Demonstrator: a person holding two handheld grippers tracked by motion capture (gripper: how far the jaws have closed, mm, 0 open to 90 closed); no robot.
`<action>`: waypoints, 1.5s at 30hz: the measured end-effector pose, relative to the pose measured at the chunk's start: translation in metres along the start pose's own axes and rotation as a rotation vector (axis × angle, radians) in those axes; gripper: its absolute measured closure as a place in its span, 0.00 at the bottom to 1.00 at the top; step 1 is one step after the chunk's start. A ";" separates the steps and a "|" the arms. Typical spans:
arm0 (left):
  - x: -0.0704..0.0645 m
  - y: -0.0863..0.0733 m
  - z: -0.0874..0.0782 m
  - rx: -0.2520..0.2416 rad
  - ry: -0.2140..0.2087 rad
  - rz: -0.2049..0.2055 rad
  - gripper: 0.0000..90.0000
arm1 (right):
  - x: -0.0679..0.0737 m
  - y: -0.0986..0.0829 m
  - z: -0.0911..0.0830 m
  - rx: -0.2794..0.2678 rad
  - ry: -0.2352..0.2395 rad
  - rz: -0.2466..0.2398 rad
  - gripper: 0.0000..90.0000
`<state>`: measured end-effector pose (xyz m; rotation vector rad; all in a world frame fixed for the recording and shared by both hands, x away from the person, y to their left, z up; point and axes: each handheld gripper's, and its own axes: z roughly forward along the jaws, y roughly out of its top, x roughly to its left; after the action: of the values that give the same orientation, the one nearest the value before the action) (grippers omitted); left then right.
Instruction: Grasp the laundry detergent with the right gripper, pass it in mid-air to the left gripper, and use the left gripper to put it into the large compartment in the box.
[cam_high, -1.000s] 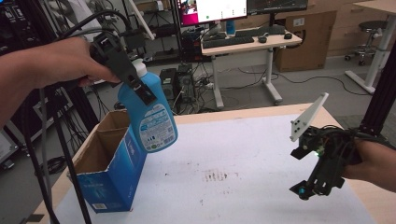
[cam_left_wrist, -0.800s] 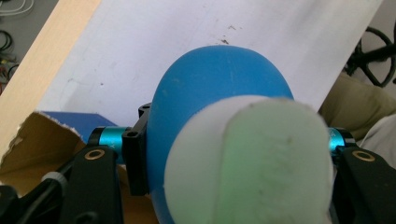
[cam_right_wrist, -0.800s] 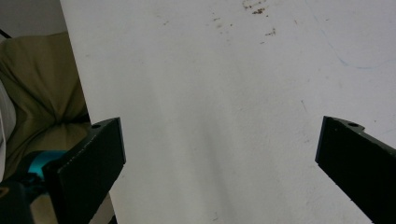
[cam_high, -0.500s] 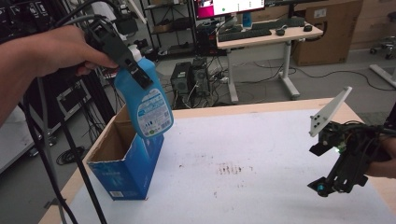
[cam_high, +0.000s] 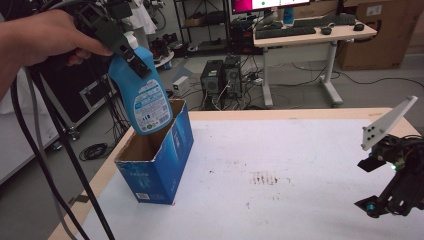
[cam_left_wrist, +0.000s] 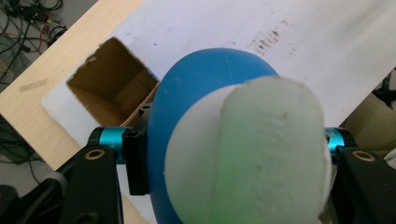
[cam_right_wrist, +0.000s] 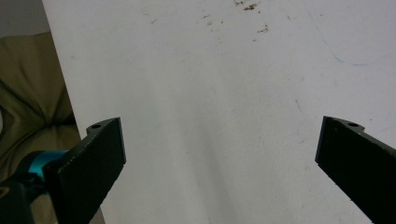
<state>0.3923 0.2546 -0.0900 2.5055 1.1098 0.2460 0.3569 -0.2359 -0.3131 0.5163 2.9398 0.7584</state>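
My left gripper (cam_high: 131, 52) is shut on a blue bottle (cam_high: 142, 95) with a white cap, holding it near the neck and hanging it upright over the open top of a blue cardboard box (cam_high: 160, 157). The bottle's base dips just into the box mouth. In the left gripper view the bottle's white cap (cam_left_wrist: 252, 154) and blue shoulder (cam_left_wrist: 196, 88) sit between the jaws, with the box opening (cam_left_wrist: 109, 79) below. My right gripper (cam_high: 387, 200) hovers low over the table's right side, open. In the right gripper view its two black jaws stand wide apart with nothing between the fingertips (cam_right_wrist: 219, 158).
The white table top (cam_high: 280, 170) has a brown smudge (cam_high: 262, 178) in its middle. The box stands near the table's left edge. A cable (cam_high: 47, 165) trails down from my left gripper. Desks, shelving and computers stand on the floor beyond the table.
My left gripper has carried the bottle from beside the box to above its open top and lowered its base into the mouth. The right gripper has drifted right and down, still open.
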 end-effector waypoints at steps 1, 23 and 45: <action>0.002 -0.002 -0.001 0.002 0.005 -0.002 0.42 | 0.000 0.000 0.000 -0.001 0.002 0.000 0.01; 0.025 -0.038 0.042 0.028 -0.004 0.068 0.42 | -0.001 0.002 0.002 0.009 -0.005 0.015 0.01; 0.036 -0.057 0.124 0.134 -0.033 0.134 0.42 | -0.004 0.001 0.014 0.039 0.004 0.031 0.01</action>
<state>0.4167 0.2812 -0.2266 2.6969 0.9759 0.1706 0.3629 -0.2299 -0.3244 0.5651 2.9623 0.7065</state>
